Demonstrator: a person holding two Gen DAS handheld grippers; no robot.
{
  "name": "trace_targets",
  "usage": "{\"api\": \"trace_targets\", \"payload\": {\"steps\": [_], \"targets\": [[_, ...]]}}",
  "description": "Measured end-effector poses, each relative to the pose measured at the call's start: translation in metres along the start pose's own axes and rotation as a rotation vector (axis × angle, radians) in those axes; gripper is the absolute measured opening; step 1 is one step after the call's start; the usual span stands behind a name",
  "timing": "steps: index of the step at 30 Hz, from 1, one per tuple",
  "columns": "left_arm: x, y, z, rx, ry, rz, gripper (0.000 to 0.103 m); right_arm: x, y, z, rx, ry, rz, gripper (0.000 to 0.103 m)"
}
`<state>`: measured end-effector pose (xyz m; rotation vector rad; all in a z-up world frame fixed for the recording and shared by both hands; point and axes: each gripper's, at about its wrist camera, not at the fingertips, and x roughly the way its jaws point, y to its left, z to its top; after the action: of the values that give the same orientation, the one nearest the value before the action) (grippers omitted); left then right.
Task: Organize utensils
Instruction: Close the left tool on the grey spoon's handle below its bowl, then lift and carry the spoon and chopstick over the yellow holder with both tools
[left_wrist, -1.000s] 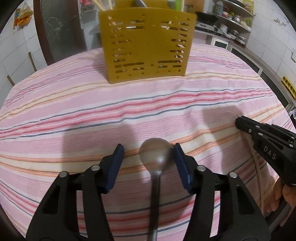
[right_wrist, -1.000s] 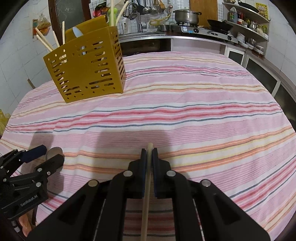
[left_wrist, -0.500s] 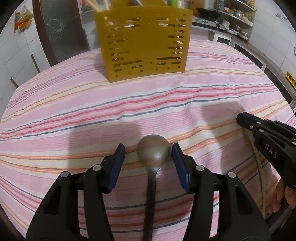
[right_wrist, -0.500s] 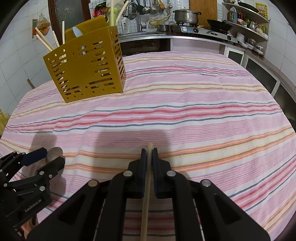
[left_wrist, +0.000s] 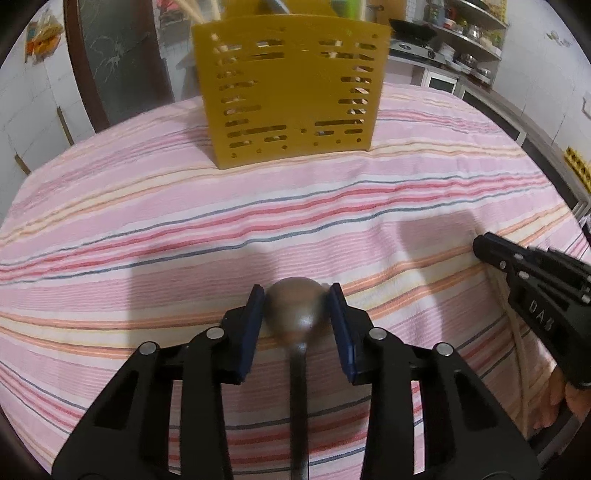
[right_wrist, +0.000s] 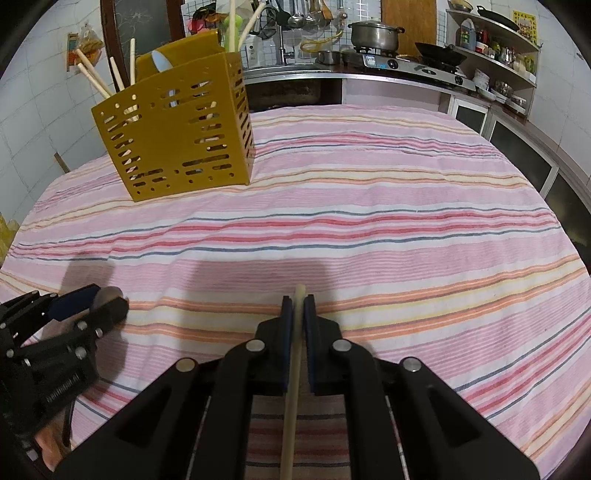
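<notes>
A dark metal spoon lies on the striped tablecloth, bowl pointing away and blurred. My left gripper is closing on that bowl, and its blue pads touch it on both sides. In the right wrist view the left gripper sits low at the left with the spoon's bowl at its tips. My right gripper is shut on a pale wooden chopstick, close above the cloth. The yellow slotted utensil holder stands at the far side with chopsticks and other utensils in it.
Striped cloth stretches between the grippers and the holder. The right gripper shows at the right edge of the left wrist view, a hand behind it. Beyond the table are a counter with a stove and pot and shelves.
The left gripper's jaws have narrowed from standing apart from the spoon's bowl to touching it, and the holder looms nearer. The right gripper and its chopstick have stayed put.
</notes>
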<state>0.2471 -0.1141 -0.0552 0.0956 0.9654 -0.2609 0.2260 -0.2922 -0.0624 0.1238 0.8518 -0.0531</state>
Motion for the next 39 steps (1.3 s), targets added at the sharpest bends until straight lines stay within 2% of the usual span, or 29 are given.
{"api": "trace_targets", "payload": {"steps": [13,29,34,36,39], "targets": [[-0.016,0.025,0.002,-0.065,-0.04,-0.002,0.035,-0.013,0.0,0.005,0.02,-0.043,0.026,0.006],[-0.089,0.054,0.02,-0.102,-0.26,0.052,0.035,-0.051,-0.001,0.027,0.059,-0.205,0.06,0.006],[-0.095,0.064,0.021,-0.11,-0.261,0.033,0.035,-0.052,-0.002,0.031,0.039,-0.203,0.05,0.006],[-0.091,0.072,0.022,-0.126,-0.236,0.005,0.035,-0.051,-0.004,0.03,0.037,-0.194,0.04,0.006],[-0.08,0.08,0.021,-0.145,-0.212,0.009,0.035,-0.042,-0.009,0.024,0.043,-0.172,0.035,0.006]]}}
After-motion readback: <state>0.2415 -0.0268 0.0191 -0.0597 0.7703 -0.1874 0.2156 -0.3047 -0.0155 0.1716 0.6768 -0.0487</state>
